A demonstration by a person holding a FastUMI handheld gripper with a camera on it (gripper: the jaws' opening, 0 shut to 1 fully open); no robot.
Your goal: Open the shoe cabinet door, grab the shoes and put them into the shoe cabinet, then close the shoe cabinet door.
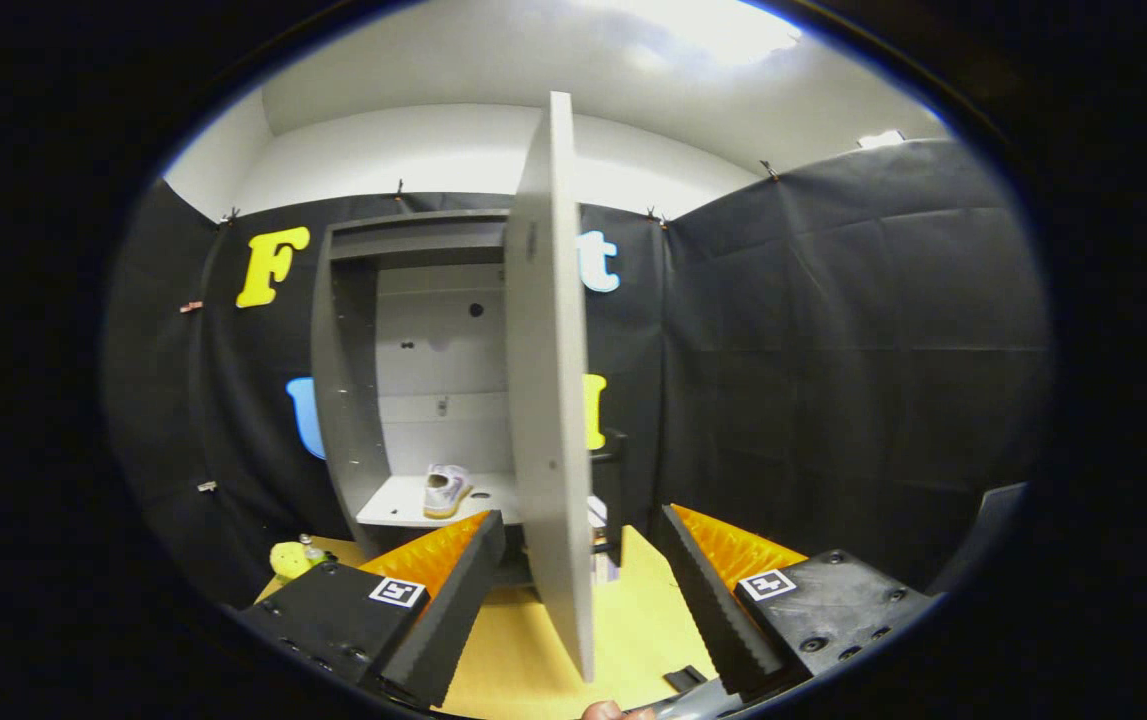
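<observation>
A yellow wooden tabletop bears the tall grey shoe cabinet against black cloth walls. Its grey door stands open, edge-on between the gripper's wide-spread fingers. A white sneaker lies on the cabinet's shelf; a small yellow toy sits beside the cabinet's base.

One shoe cabinet with one open door; one pale shoe on its shelf; one gripper (two spread fingers, door edge between them); one yellow toy at the desk's far left edge.
</observation>
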